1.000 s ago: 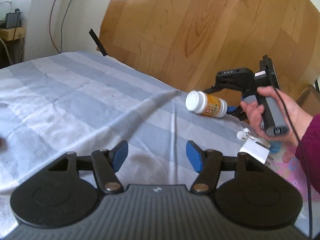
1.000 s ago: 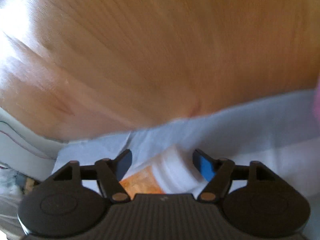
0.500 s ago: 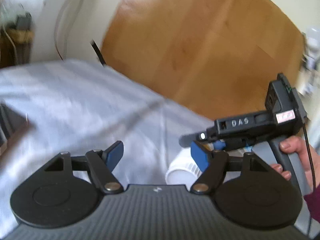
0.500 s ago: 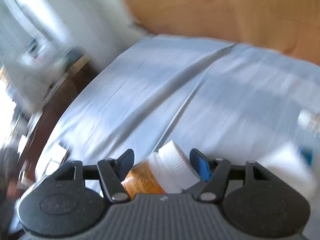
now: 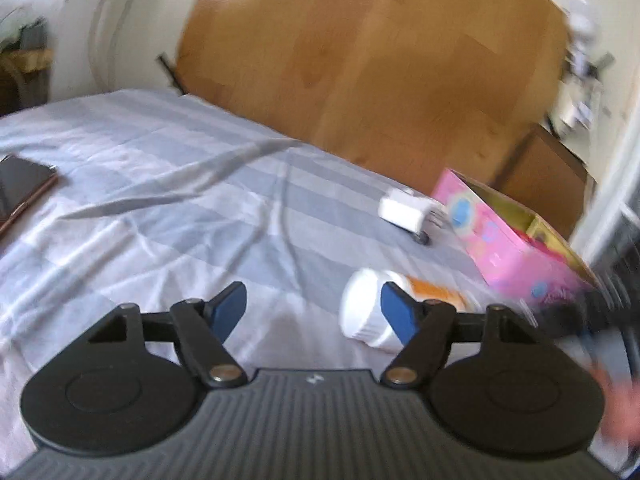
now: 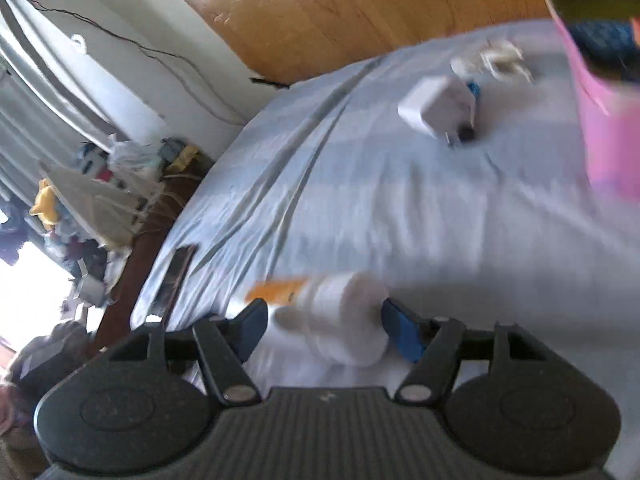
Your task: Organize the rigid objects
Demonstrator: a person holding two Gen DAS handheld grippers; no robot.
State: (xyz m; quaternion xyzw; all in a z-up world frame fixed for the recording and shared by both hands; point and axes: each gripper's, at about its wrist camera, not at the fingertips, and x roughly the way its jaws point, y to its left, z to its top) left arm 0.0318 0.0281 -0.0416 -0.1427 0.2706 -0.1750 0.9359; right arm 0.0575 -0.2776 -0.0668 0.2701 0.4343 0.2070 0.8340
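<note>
Left wrist view, left to right. A dark phone (image 5: 18, 188) lies flat at the left edge of the bed (image 5: 160, 184), which is covered by a grey-and-white striped sheet with long creases. The left gripper (image 5: 312, 310) hangs over the sheet with its jaws wide apart and nothing between them. The pill bottle (image 5: 366, 312) lies on its side on the sheet, its ribbed white cap toward the camera and an orange label on the body behind; the right blue pad overlaps it in the picture, and contact cannot be determined. Farther back, a white charger block (image 5: 402, 212) rests on the sheet just beside a pink cardboard box (image 5: 516, 256), which is open at the top with a yellow interior. The area right of the box is blurred.

Right wrist view, left to right. The phone (image 6: 178, 266) sits near the bed's (image 6: 360, 200) edge. The right gripper (image 6: 322, 328) has its jaws wide, and the pill bottle (image 6: 340, 316) appears between them, blurred, white cap nearest, orange label at its left end. Whether the pads touch it cannot be told. The charger block (image 6: 436, 108) lies beyond, with a white cable (image 6: 496, 58) behind it and the pink box (image 6: 608, 132) at far right.
</note>
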